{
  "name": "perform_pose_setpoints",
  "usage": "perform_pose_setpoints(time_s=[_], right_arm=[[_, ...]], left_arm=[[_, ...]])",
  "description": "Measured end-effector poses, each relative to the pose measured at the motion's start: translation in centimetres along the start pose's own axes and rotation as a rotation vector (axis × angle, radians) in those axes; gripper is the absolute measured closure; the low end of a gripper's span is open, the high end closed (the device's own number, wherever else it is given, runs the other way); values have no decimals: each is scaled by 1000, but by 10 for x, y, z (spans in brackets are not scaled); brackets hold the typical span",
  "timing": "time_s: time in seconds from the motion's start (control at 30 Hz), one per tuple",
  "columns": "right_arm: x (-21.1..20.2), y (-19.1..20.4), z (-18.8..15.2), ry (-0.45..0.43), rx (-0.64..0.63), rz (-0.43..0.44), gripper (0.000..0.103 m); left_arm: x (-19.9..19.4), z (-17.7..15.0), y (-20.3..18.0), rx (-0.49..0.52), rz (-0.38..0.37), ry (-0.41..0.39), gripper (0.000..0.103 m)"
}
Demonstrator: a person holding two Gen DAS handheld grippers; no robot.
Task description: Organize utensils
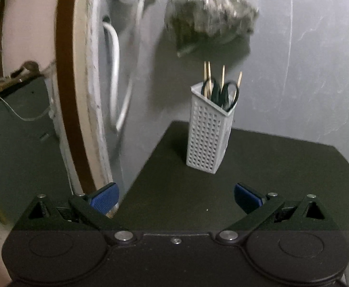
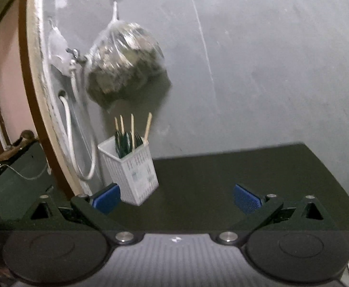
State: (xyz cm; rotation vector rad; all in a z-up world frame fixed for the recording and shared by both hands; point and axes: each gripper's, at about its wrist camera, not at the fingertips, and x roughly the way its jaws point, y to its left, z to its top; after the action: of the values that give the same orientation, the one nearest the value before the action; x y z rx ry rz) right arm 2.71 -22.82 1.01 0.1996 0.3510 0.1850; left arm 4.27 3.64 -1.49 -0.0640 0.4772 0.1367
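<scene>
both the left gripper [image 1: 176, 197] and the right gripper [image 2: 177, 197] are hovering with jaws spread wide and gripping nothing, while the white perforated plastic utensil holder [image 1: 208, 134], carrying wooden sticks [image 1: 223, 73] and black-handled scissors [image 1: 224, 94], is standing upright on the dark bench [image 1: 270, 167] ahead of the left jaws and just beyond the right gripper's left-hand jaw.

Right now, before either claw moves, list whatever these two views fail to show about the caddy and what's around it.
- Caddy contents: both views show only handles and stick tops; its walls hide the rest.
- Scissors: smeared by blur in the right wrist view, count unclear.
- Hanging bag: blurred in both views, cut by the top edge in the left; contents unreadable.
- Caddy label: too small and blurred.
- Table front edge: hidden behind both claw bodies.
</scene>
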Motion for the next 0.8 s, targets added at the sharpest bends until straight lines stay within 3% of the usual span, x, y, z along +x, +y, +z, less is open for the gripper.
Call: perform_pose_setpoints(time_s=[0.27,0.8], right_arm=[[-13,-3,-18,84,26,-71,0],[-34,49,-29,91,-42,-112,0]], left_arm=[[-51,2,6,38,-26,-24,1],[-73,3,27,95,-96,-103,1]])
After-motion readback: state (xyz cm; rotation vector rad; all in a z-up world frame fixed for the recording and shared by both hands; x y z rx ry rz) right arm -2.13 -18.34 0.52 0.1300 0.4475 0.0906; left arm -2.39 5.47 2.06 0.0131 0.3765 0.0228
